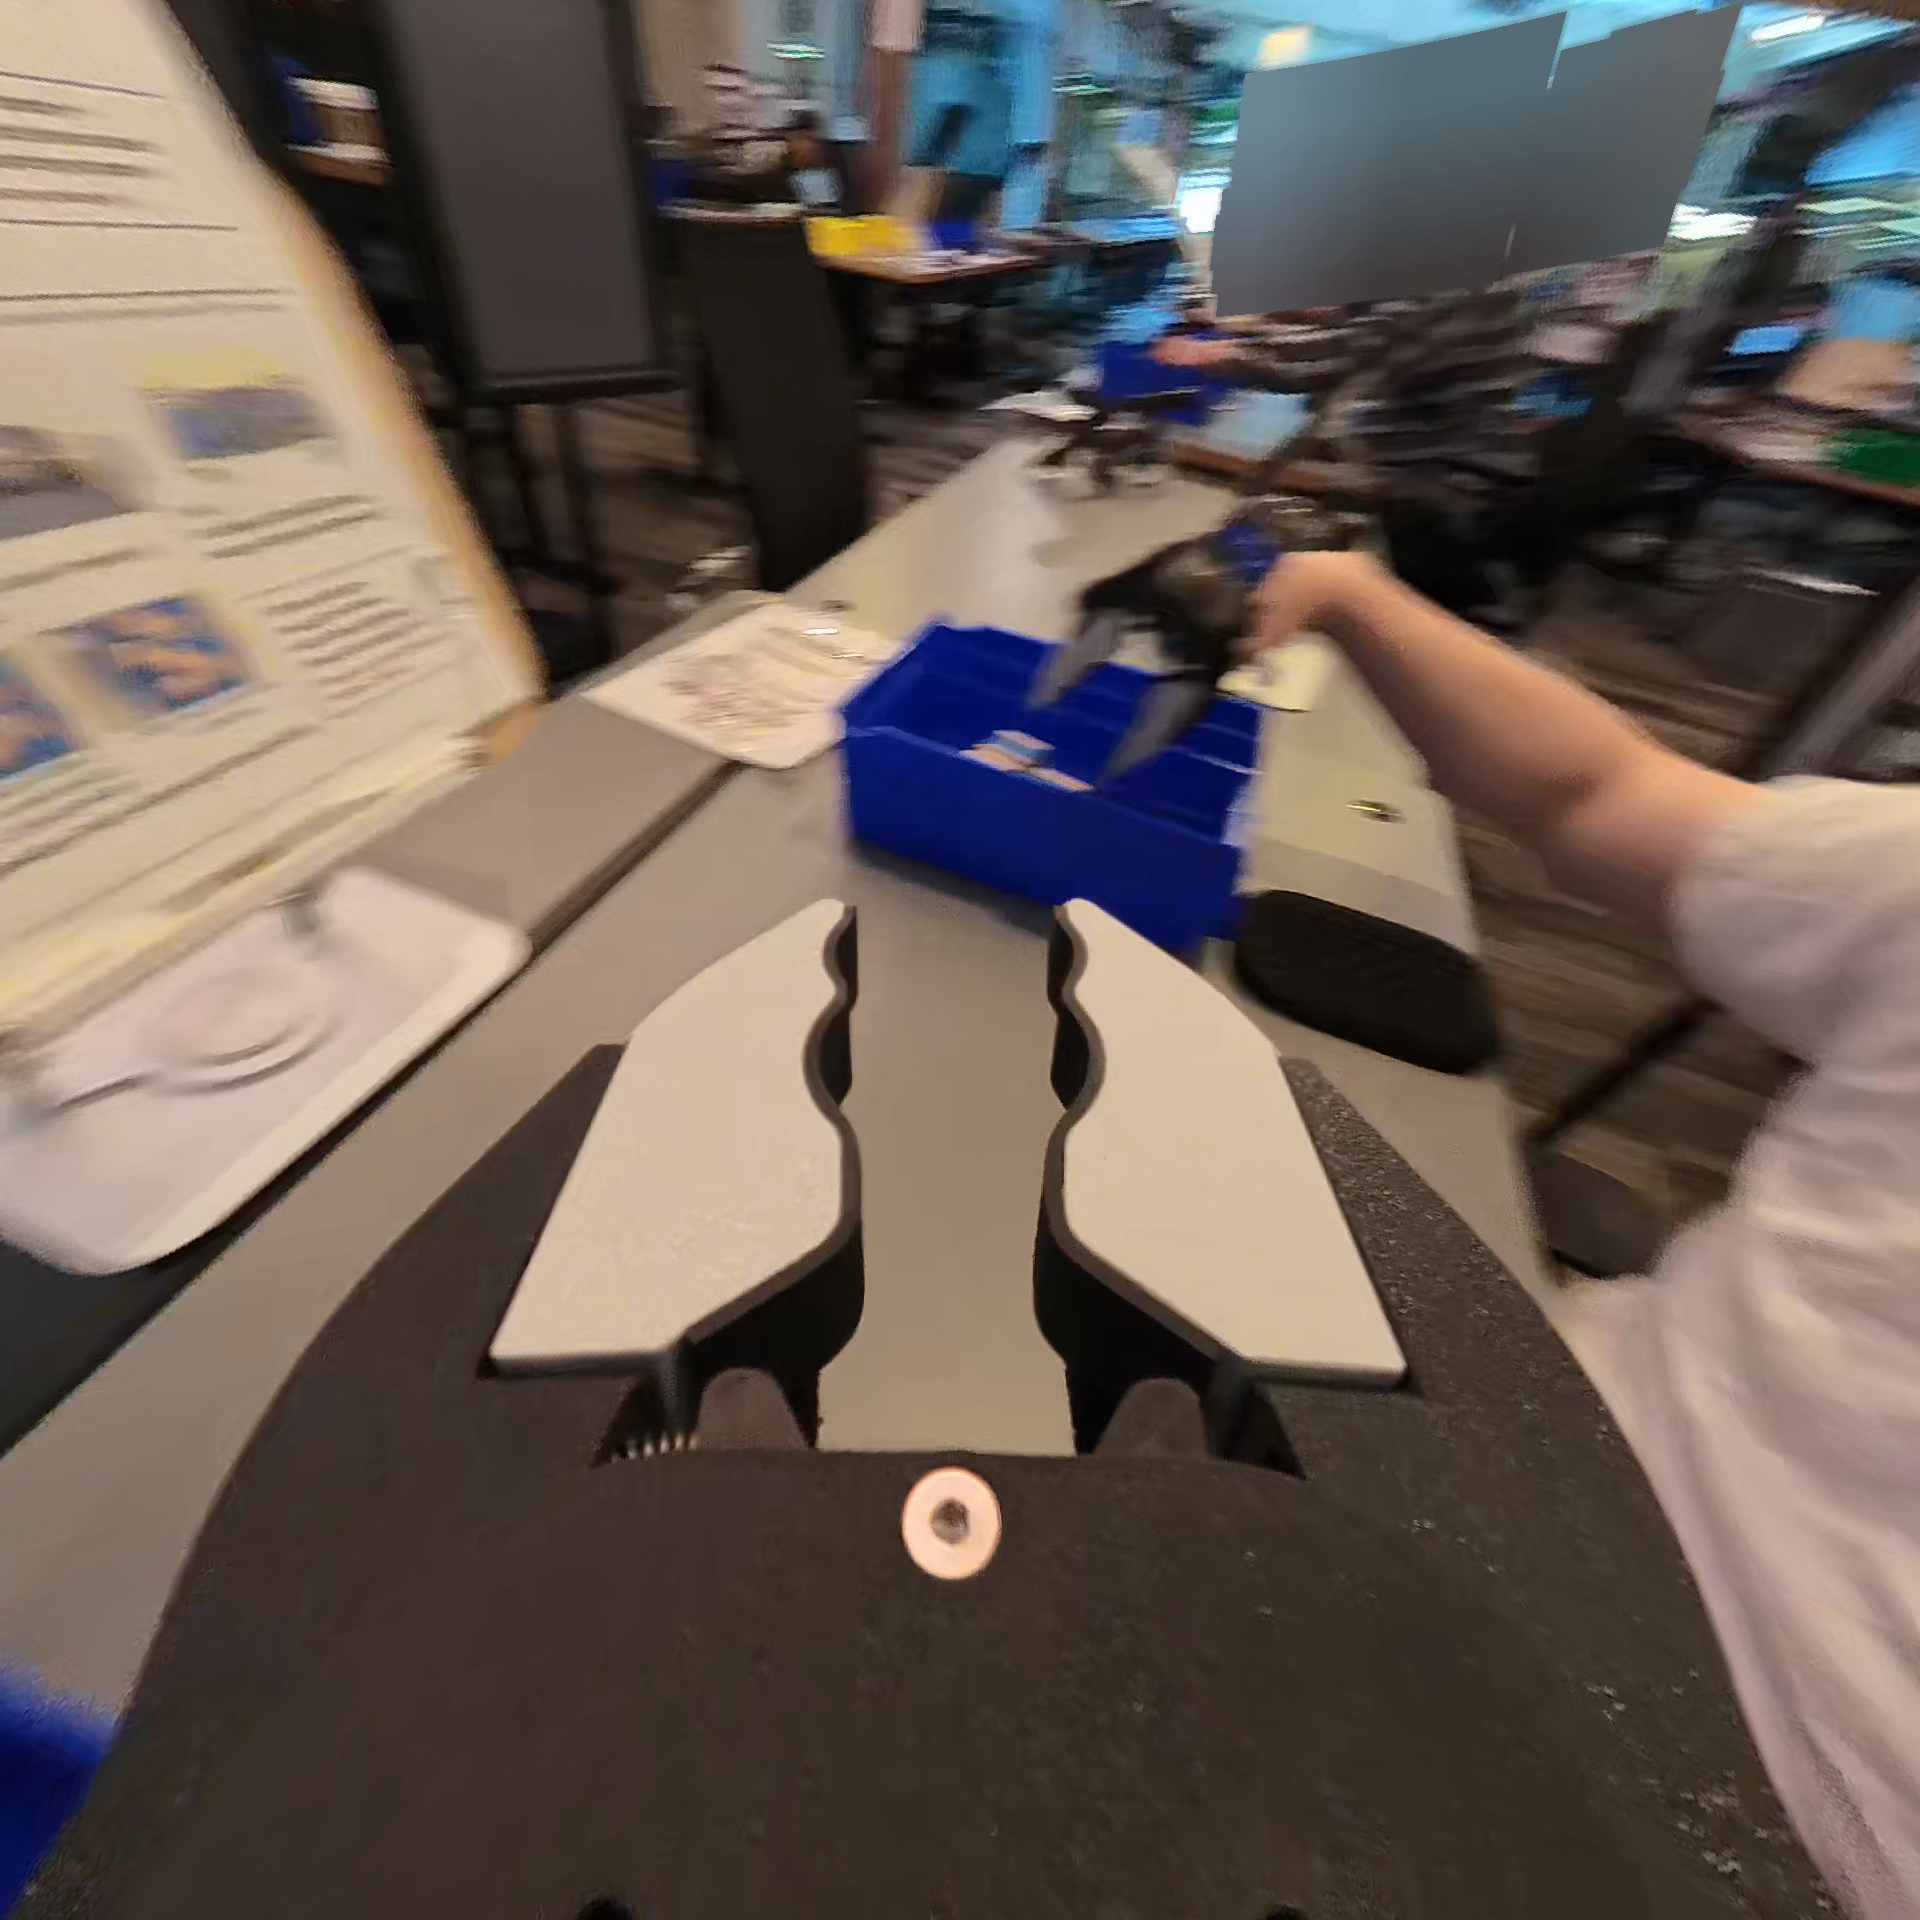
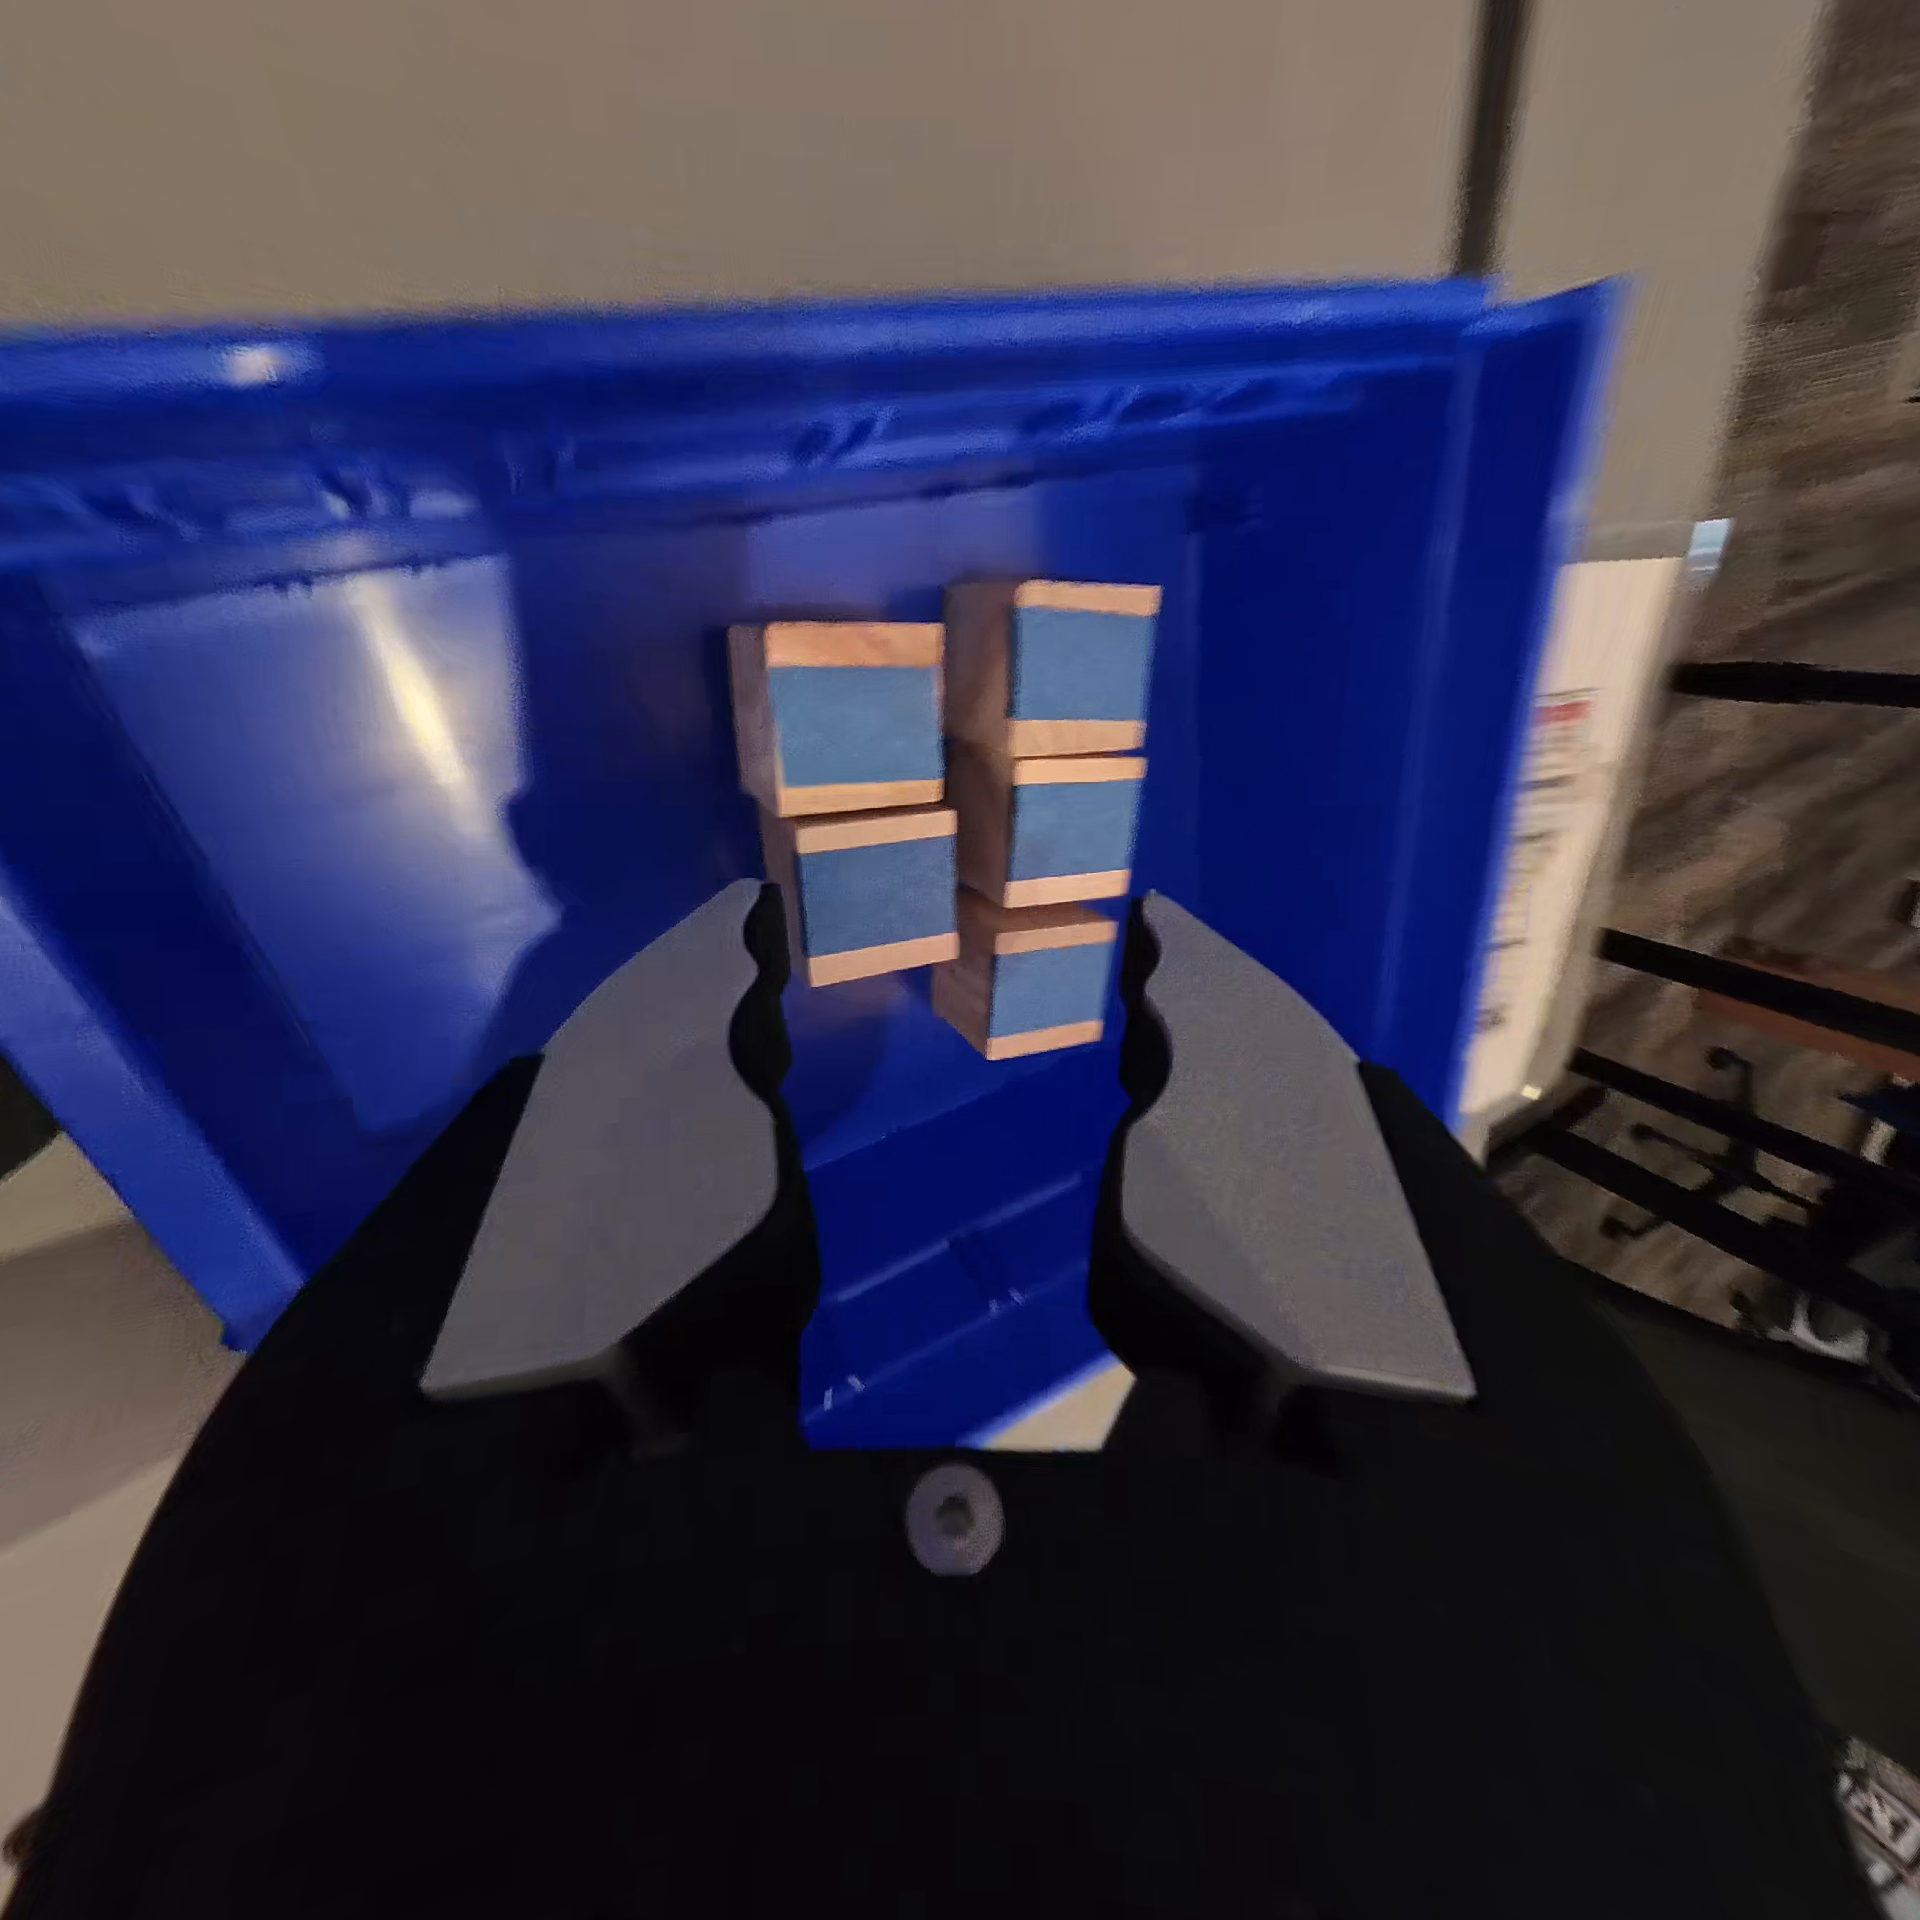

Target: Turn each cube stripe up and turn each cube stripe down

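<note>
In the blue bin (image 2: 312,831) | five cubes (image 2: 1075,665) just beyond right gripper (image 2: 951,914) | jaws spread, empty | left gripper (image 1: 951,925) jaws spread

I count five wooden cubes inside the blue bin (image 2: 312,790), grouped at the centre of the right wrist view in two columns. Left column: upper cube (image 2: 847,719), lower cube (image 2: 878,898), touching end to end. Right column: top cube (image 2: 1070,665), middle cube (image 2: 1065,831), bottom cube (image 2: 1039,982) — stacked edge to edge down the frame. Each shows a broad blue stripe on the face toward my camera, bordered above and below by thin bands of pale wood. All five sit square, stripe face up. The bottom right cube is slightly offset leftward from the two above it. In the left wrist view the group (image 1: 1023,764) is only a blur — no detail legible.
</note>
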A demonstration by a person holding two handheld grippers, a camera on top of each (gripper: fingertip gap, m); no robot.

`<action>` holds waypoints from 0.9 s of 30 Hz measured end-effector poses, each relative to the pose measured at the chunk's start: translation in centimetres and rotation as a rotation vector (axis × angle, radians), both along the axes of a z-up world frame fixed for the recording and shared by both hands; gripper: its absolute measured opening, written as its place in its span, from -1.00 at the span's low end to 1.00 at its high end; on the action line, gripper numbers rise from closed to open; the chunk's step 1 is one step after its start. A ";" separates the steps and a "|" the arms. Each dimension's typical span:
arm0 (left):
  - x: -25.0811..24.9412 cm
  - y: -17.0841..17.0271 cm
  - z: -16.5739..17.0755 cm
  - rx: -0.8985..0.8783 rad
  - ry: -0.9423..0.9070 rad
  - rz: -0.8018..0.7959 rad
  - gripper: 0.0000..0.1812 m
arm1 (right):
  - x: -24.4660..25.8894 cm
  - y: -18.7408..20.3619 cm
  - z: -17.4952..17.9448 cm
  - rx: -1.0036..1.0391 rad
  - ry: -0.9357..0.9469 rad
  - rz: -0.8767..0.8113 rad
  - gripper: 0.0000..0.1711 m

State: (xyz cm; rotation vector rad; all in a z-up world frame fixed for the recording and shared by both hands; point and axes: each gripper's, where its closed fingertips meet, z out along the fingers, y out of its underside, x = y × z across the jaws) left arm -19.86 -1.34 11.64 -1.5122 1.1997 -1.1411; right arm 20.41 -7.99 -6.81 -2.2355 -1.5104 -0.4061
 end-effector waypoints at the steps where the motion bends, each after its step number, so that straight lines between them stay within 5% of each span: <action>1: -0.4 1.6 -0.1 0.024 0.018 0.116 -0.58 | -0.5 0.2 1.6 0.066 0.020 -0.015 -0.27; 7: -5.9 9.0 0.7 0.126 0.025 0.754 -0.41 | -4.0 2.8 12.5 0.605 0.256 -0.190 -0.26; 11: -10.3 11.2 0.3 0.220 0.142 1.053 -0.17 | -8.2 4.0 16.9 0.783 0.544 -0.269 -0.16; 18: -12.6 11.6 1.2 0.267 0.129 1.156 -0.15 | -12.8 5.6 22.9 1.038 0.698 -0.302 -0.16; 27: -12.0 12.1 0.2 0.267 0.177 1.135 -0.17 | -13.1 7.1 20.5 1.024 0.868 -0.488 -0.24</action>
